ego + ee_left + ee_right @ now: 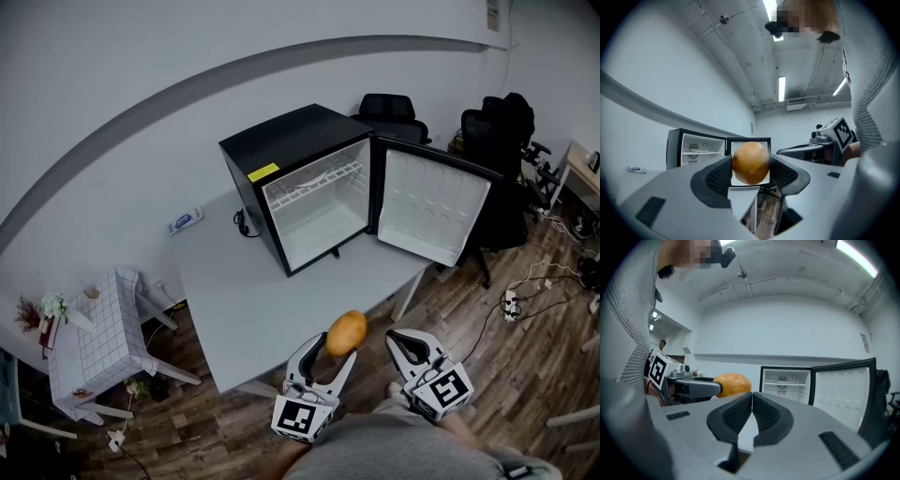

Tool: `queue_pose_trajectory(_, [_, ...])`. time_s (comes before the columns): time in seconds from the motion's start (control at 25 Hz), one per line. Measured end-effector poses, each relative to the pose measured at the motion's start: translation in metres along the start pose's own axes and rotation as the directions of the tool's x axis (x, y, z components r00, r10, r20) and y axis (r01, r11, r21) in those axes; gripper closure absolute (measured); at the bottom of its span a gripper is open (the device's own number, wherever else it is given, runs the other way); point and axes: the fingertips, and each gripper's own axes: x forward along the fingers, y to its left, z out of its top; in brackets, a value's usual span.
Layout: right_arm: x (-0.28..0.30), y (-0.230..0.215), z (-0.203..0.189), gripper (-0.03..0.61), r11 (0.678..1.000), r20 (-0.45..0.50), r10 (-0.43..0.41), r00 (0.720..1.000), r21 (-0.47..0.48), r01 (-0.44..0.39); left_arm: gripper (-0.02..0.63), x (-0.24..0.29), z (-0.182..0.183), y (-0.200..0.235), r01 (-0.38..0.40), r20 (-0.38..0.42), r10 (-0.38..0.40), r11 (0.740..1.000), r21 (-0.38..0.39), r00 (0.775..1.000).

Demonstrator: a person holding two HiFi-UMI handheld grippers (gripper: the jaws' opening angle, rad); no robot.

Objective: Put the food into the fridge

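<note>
Orange fruit, round and smooth-skinned, is clamped in my left tongs. The jaws stand wide, with a ribbed pad pressing on each flank of the fruit. I hold these tongs low in front of my body, at the near edge of the grey worktop. They are angled forward and slightly upward, so the fruit hangs in the air and rests on nothing.

My right tongs are level with the left and just beside them, pointing the same way. Their jaws are closed pad to pad with nothing between them.

A black fridge stands at the far side of the worktop, well apart from both tongs. Its door is swung fully open to my right (white interior, one wire shelf visible).
</note>
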Motion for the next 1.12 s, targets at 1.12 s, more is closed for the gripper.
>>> queue_pose_trajectory(1.12, [0.072, -0.137, 0.004, 0.566, 0.999, 0.002, 0.019, 1.000, 0.026, -0.019, 0.354, 0.128, 0.012, 0.072, -0.119, 0.013, 0.119, 0.993, 0.006, 0.993])
